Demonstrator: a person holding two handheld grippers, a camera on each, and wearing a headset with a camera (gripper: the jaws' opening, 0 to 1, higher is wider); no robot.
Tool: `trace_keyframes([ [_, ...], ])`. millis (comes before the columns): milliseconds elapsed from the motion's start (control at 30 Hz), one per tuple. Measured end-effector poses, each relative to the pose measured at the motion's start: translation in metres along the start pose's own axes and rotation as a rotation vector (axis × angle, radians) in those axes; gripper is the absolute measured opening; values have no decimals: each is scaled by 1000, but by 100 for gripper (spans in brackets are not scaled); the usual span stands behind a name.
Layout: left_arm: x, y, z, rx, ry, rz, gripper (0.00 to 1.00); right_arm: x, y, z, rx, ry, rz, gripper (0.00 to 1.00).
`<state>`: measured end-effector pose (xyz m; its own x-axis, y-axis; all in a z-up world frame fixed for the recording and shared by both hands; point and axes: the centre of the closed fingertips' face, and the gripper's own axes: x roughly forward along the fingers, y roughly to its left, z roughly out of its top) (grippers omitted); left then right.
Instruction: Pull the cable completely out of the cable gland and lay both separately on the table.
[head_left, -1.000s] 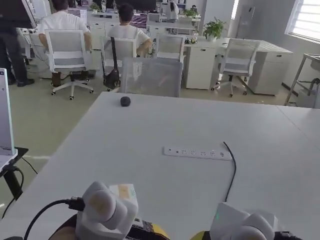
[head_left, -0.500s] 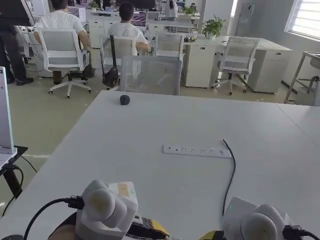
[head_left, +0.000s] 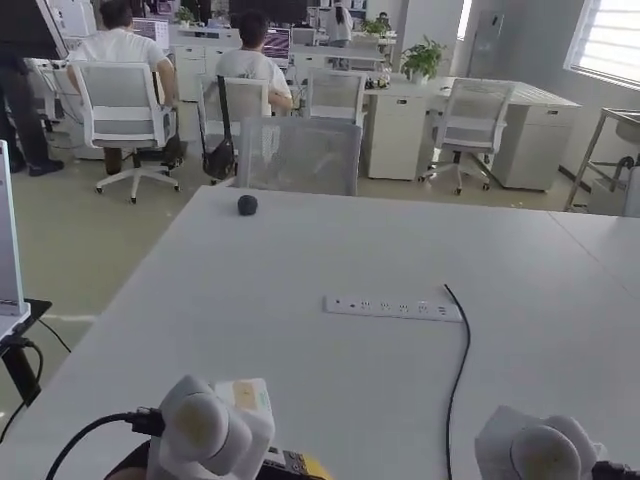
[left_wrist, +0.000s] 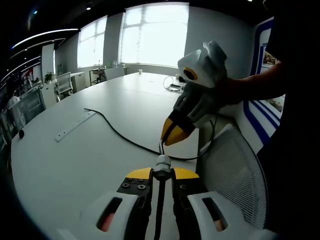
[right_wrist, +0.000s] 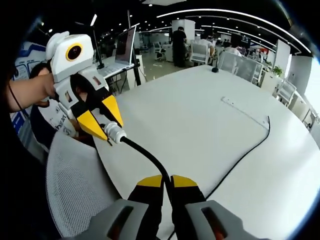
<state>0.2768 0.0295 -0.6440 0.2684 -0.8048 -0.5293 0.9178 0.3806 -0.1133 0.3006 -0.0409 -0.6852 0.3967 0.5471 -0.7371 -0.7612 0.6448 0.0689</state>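
Observation:
In the left gripper view my left gripper (left_wrist: 161, 176) is shut on the small white cable gland (left_wrist: 161, 163). The right gripper view shows the same: the gland (right_wrist: 114, 133) sits in the yellow tips of the left gripper (right_wrist: 107, 128). A black cable (right_wrist: 145, 155) curves out of the gland to my right gripper (right_wrist: 167, 181), which is shut on it a short way from the gland. From the left gripper view, the right gripper (left_wrist: 169, 139) hangs just beyond the gland. Both are held off the table's near edge.
A white power strip (head_left: 393, 307) lies mid-table, with a black cable (head_left: 462, 340) trailing from near it toward the front edge. A small black round object (head_left: 247, 205) sits at the far side. A mesh chair back (right_wrist: 75, 190) is under the grippers. Office chairs and people are beyond the table.
In the head view my right gripper has shifted to the right, away from the left one. The left gripper has stayed about where it was.

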Motion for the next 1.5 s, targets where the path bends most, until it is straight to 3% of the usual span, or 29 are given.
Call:
trace_keyframes([
  [167, -1, -1, -1, 5, 6, -7, 15, 2, -1, -8, 35, 17, 2, 0],
  [300, -2, -2, -4, 2, 14, -8, 15, 1, 3, -7, 5, 19, 11, 0],
  [833, -4, -1, -6, -7, 16, 0, 15, -7, 0, 2, -105, -45, 21, 6],
  [1000, -2, -1, -4, -7, 13, -2, 15, -12, 10, 16, -116, -94, 55, 14],
  [1067, -1, -1, -4, -6, 12, -2, 15, -12, 18, 20, -159, -93, 74, 17],
  [1233, -1, 0, -3, -4, 12, -6, 15, -11, 32, 29, -427, -58, 29, 17],
  [1300, 0, 0, -3, -5, 15, -9, 15, -7, 43, 32, -451, -66, 61, 18],
  [1500, 0, 0, -1, -1, 15, -13, 15, -1, 55, 39, -506, -66, 86, 14],
])
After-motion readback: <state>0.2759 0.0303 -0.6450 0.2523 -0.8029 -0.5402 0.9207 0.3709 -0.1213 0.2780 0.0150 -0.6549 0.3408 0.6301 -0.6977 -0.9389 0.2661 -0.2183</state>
